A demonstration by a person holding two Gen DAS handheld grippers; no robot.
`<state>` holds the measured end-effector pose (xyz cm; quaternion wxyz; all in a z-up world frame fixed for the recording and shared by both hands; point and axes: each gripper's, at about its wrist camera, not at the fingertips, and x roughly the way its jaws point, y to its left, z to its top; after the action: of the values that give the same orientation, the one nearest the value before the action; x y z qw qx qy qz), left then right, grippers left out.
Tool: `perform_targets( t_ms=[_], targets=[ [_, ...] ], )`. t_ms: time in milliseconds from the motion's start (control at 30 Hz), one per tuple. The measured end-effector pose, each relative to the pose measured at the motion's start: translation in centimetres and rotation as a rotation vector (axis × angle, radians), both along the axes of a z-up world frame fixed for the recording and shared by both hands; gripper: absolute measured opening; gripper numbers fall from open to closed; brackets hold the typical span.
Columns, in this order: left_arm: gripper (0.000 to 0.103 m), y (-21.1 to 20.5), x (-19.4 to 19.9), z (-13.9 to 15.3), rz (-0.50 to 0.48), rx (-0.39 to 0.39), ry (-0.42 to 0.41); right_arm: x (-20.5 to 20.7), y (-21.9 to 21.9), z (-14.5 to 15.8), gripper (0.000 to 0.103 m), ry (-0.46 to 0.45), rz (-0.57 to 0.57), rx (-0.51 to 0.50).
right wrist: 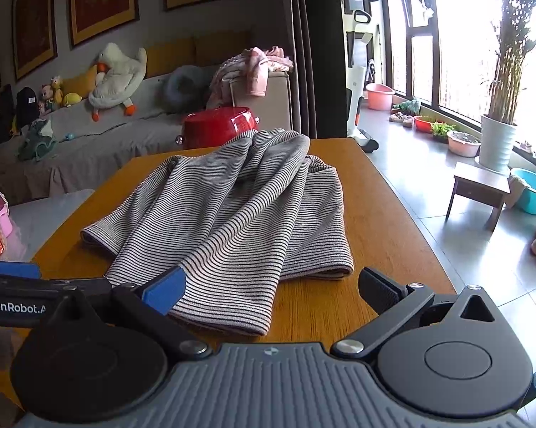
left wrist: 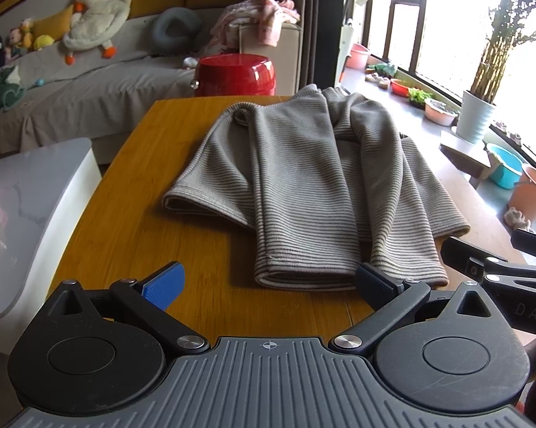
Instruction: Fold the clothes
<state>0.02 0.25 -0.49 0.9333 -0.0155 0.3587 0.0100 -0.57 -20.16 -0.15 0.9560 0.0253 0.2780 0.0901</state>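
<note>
Table: a wooden table (left wrist: 132,185) filled the middle of both views, with a sofa and bright windows beyond it.
Garment: a striped grey garment (left wrist: 303,185) lay on the table, partly folded lengthwise, sleeves doubled over the body and its hems toward the near edge.
Step in hand: it seemed to be readying the next fold, taking the near hems to carry them toward the far end.
Doing it well: both grippers should probably bite through all the layers at matching corners, lift together and keep the edges level, so the stacked sleeves do not slide apart.
Left gripper (left wrist: 269,281): its jaws stood spread wide and held nothing; the right finger (left wrist: 373,283) sat against the near hem, though whether it truly touched the cloth was hard to tell.
Right gripper (right wrist: 271,290): also spread wide and empty, the blue left finger (right wrist: 162,290) lying at the garment's near hem.
</note>
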Motion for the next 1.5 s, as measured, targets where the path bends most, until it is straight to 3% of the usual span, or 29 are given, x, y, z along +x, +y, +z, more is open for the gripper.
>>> perform_targets(
  t_ms=[1300,1500],
  targets=[
    [0.103,0.12,0.17,-0.18,-0.001,0.002,0.024,0.09,-0.08,-0.10,0.103,0.017,0.009,0.013],
    [0.103,0.54,0.95,-0.55,-0.033,-0.036,0.034,0.70,-0.44,-0.32,0.103,0.036,0.020,0.037]
  ],
)
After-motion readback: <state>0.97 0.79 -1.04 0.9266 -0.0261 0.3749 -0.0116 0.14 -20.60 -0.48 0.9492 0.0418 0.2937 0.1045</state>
